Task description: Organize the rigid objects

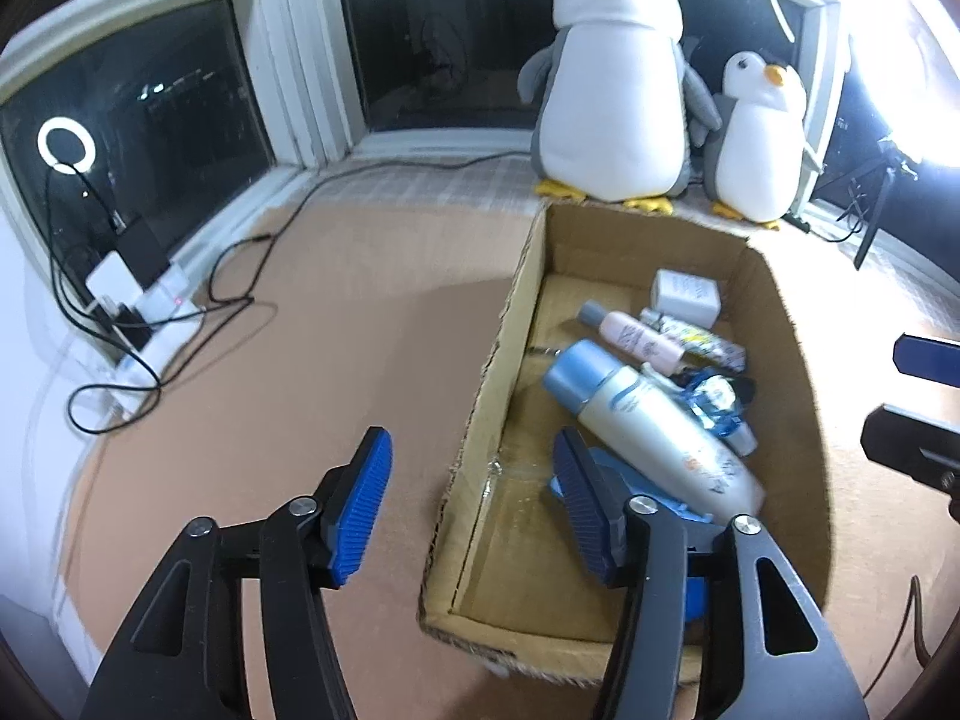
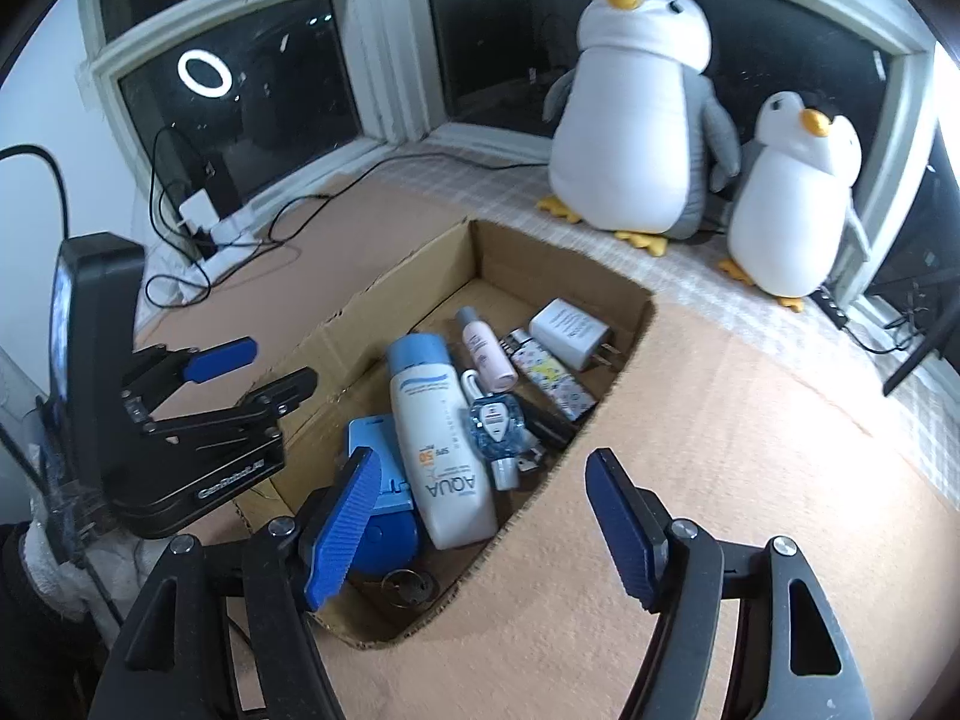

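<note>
An open cardboard box (image 1: 517, 300) (image 2: 372, 291) lies on the tan surface. In it are a large white sunscreen bottle with a blue cap (image 1: 660, 426) (image 2: 438, 420), a pink bottle (image 1: 636, 336) (image 2: 486, 348), a white charger (image 1: 687, 294) (image 2: 570, 330), a patterned tube (image 2: 552, 375), a small clear blue bottle (image 2: 495, 426) and a flat blue object (image 2: 372, 438). My left gripper (image 1: 471, 456) is open and empty, its fingers either side of the box's left wall. My right gripper (image 2: 480, 468) is open and empty above the box's right front edge.
Two plush penguins (image 1: 612, 90) (image 1: 759, 138) stand behind the box by the window. Black cables (image 1: 228, 294) and a power strip with plugs (image 1: 144, 294) lie at the left. A lamp stand (image 1: 882, 192) is at the right. A key ring (image 2: 408, 585) lies in the box's near corner.
</note>
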Motion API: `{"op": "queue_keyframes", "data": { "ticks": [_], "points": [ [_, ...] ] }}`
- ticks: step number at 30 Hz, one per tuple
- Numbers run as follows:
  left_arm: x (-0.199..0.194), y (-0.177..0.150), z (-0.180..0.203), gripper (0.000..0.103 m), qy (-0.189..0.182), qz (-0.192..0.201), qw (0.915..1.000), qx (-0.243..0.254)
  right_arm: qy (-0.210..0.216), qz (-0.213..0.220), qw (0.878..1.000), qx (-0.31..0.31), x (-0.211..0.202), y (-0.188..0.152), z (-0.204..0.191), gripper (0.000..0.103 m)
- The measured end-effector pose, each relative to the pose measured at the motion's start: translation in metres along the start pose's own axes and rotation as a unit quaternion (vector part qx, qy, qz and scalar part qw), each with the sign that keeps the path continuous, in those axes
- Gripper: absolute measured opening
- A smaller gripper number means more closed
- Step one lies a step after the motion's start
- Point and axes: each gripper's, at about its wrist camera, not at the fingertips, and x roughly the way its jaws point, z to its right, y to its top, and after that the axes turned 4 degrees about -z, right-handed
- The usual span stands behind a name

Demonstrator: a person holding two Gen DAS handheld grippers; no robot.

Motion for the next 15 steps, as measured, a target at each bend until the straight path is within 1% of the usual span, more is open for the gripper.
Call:
{"op": "queue_keyframes", "data": {
  "ticks": [1, 4, 7, 10, 13, 15],
  "points": [
    [-0.006, 0.0, 0.002, 0.063, -0.003, 0.004, 1.0, 0.0, -0.003, 0.005, 1.0, 0.005, -0.005, -0.002, 0.002, 0.068],
    [-0.025, 0.002, 0.006, 0.065, -0.011, 0.016, 0.9998, 0.0, -0.01, 0.02, 1.0, 0.017, -0.019, -0.005, 0.008, 0.068],
    [-0.044, 0.004, 0.013, 0.072, -0.016, 0.031, 0.9994, 0.004, -0.018, 0.038, 0.999, 0.034, -0.036, -0.01, 0.017, 0.071],
    [-0.063, 0.006, 0.019, 0.072, -0.029, 0.042, 0.9987, 0.003, -0.028, 0.054, 0.997, 0.05, -0.054, -0.014, 0.026, 0.072],
    [-0.081, 0.006, 0.026, 0.073, -0.033, 0.054, 0.9979, 0.008, -0.04, 0.068, 0.995, 0.063, -0.07, -0.02, 0.033, 0.075],
    [-0.092, 0.006, 0.03, 0.079, -0.038, 0.062, 0.9974, 0.007, -0.047, 0.074, 0.994, 0.07, -0.078, -0.023, 0.037, 0.079]
  ]
}}
